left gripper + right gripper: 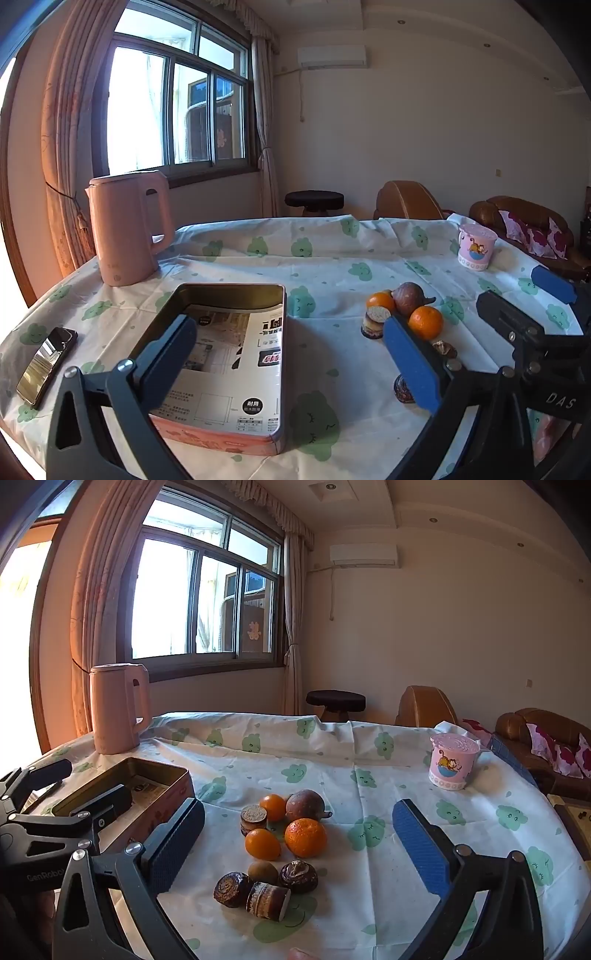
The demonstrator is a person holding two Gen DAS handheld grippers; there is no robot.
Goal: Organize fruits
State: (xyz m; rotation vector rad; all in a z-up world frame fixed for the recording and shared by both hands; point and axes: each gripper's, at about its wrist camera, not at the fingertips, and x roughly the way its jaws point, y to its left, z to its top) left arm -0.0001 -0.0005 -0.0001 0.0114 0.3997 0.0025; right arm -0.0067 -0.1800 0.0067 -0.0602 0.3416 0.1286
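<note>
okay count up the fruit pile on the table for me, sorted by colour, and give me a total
Orange: 3, the largest, one beside it, one behind.
Purple-brown round fruit: 1.
Dark brown, ringed: 4.
Olive-brown fruit: 1.
Total: 9, all on the tablecloth.

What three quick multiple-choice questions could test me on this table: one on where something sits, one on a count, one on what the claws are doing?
1. The pink kettle stands:
A. beyond the tin box, near the window
B. beside the cartoon cup
C. inside the box

2. Orange fruits in the pile:
A. one
B. three
C. five

3. The right claw is:
A. clamped on fruit
B. open, holding nothing
C. inside the box

Answers: 1 A, it rises behind the box. 2 B, three oranges show. 3 B, its fingers are spread apart around the pile.
</note>
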